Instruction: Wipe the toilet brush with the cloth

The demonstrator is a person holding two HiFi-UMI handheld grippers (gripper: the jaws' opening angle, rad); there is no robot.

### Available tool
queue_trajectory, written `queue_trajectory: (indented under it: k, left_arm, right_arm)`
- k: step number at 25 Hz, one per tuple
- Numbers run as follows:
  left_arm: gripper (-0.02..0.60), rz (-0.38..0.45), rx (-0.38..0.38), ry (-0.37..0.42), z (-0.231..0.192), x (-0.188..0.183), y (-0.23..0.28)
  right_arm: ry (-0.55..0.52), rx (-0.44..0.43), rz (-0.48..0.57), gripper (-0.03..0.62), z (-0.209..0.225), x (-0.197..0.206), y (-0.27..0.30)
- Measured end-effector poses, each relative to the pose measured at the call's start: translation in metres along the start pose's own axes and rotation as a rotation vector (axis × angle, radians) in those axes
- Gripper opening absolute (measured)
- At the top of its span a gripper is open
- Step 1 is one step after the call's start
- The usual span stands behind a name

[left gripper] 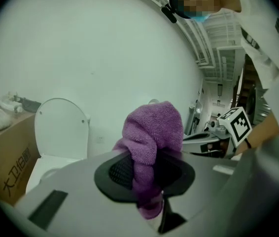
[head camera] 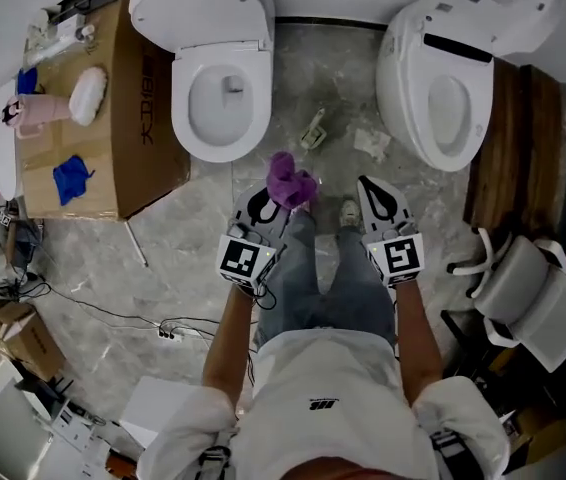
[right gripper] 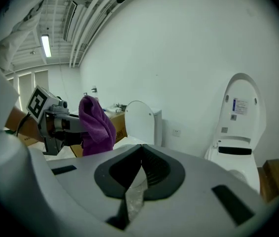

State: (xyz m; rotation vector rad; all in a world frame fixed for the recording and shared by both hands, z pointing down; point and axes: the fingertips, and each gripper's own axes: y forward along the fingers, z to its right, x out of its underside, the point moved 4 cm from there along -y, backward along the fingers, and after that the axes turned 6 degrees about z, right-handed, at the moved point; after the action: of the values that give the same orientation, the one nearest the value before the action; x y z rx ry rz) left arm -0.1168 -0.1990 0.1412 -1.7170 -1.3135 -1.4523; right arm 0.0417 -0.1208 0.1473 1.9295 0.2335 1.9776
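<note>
My left gripper [head camera: 265, 206] is shut on a crumpled purple cloth [head camera: 291, 181], which sticks up from between the pads in the left gripper view [left gripper: 154, 127]. My right gripper [head camera: 379, 196] hangs beside it at the same height, shut with nothing between its jaws [right gripper: 140, 169]. From the right gripper view the cloth [right gripper: 95, 125] shows at the left. Both are held in front of my legs, above the floor. A pink-handled brush with a white fluffy head [head camera: 85, 96] lies on a cardboard box [head camera: 138, 138] at the far left, well away from both grippers.
Two white toilets stand ahead: one on the left [head camera: 218, 78] with an open bowl, one on the right [head camera: 448, 78] with its lid up. A blue cloth [head camera: 71, 180] lies on the box. Paper scraps [head camera: 371, 143] lie on the floor, a white chair [head camera: 533, 288] at right.
</note>
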Motion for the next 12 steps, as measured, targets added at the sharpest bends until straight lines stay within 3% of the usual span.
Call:
queue_trajectory:
  k: [8, 12]
  left_arm:
    - [0.080, -0.065, 0.034, -0.014, -0.045, 0.094, 0.026]
    - [0.080, -0.057, 0.035, -0.022, -0.060, 0.141, 0.045]
  right_arm:
    - [0.015, 0.018, -0.033, -0.005, 0.008, 0.085, 0.055]
    - [-0.017, -0.008, -0.041, -0.005, 0.015, 0.140, 0.081]
